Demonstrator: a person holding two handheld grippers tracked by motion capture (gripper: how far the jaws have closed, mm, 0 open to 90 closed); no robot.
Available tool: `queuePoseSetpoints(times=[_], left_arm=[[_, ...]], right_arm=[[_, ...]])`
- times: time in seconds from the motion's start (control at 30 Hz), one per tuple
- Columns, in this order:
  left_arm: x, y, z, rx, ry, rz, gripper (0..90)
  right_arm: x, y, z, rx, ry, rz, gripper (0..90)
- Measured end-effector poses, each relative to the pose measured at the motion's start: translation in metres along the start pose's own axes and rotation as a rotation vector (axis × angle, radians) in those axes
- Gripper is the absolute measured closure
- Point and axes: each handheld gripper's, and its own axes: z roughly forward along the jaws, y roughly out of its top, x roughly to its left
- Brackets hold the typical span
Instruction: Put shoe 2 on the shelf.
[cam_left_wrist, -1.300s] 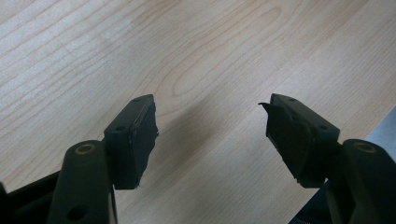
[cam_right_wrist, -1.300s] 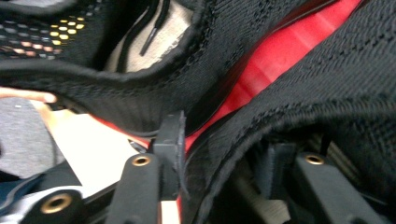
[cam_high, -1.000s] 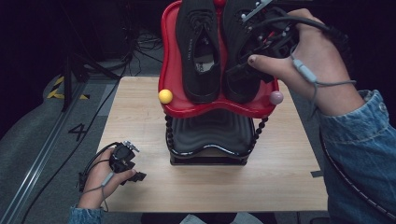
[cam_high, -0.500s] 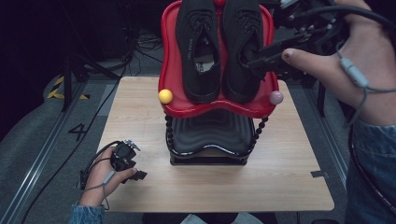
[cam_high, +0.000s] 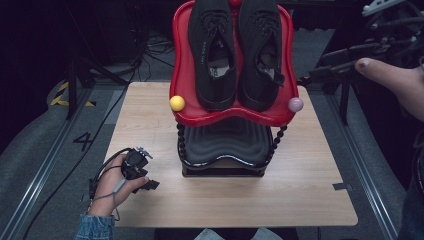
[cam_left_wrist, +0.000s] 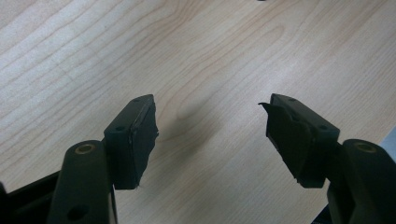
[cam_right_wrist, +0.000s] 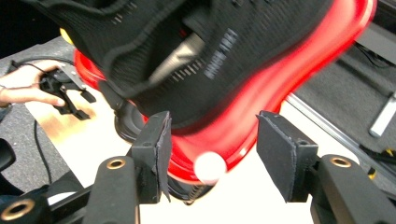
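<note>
Two black shoes (cam_high: 239, 52) sit side by side on the red rack (cam_high: 184, 75), just ahead of my right hand-held gripper (cam_right_wrist: 211, 140) — jaws wide, holding nothing. I judge the placing done. My left hand-held gripper (cam_left_wrist: 210, 135), also wide and empty, rests on the counter (cam_high: 310, 170); next, probably pulling clear.

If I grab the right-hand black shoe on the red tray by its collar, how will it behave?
The right-hand shoe looks knit, so its collar would probably squash between the tongs rather than hold shape. It likely lifts easily, heel drooping. The red tray sits tilted on a stand, so a nudge might slide the shoe downhill.
</note>
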Motion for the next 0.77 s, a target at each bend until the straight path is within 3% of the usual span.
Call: queuePoseSetpoints(times=[0.2, 0.33, 0.57, 0.6, 0.77], left_arm=[[0.004, -0.001, -0.001, -0.012, 0.003, -0.005, 34.3], [0.005, -0.001, -0.002, -0.019, 0.005, -0.005, 34.3], [0.006, -0.002, -0.004, -0.031, 0.025, -0.004, 34.3], [0.004, -0.003, -0.005, -0.031, 0.018, -0.018, 34.3], [0.003, -0.002, -0.008, -0.052, 0.026, -0.010, 34.1]], right_arm=[[-0.020, -0.025, 0.002, 0.012, -0.033, 0.013, 41.7], [-0.035, -0.054, 0.012, 0.015, -0.026, 0.046, 40.8], [-0.057, -0.138, 0.061, 0.070, -0.008, 0.123, 40.2], [-0.059, -0.150, 0.069, 0.070, 0.001, 0.139, 40.1], [-0.064, -0.207, 0.107, 0.046, 0.040, 0.179, 39.1]])
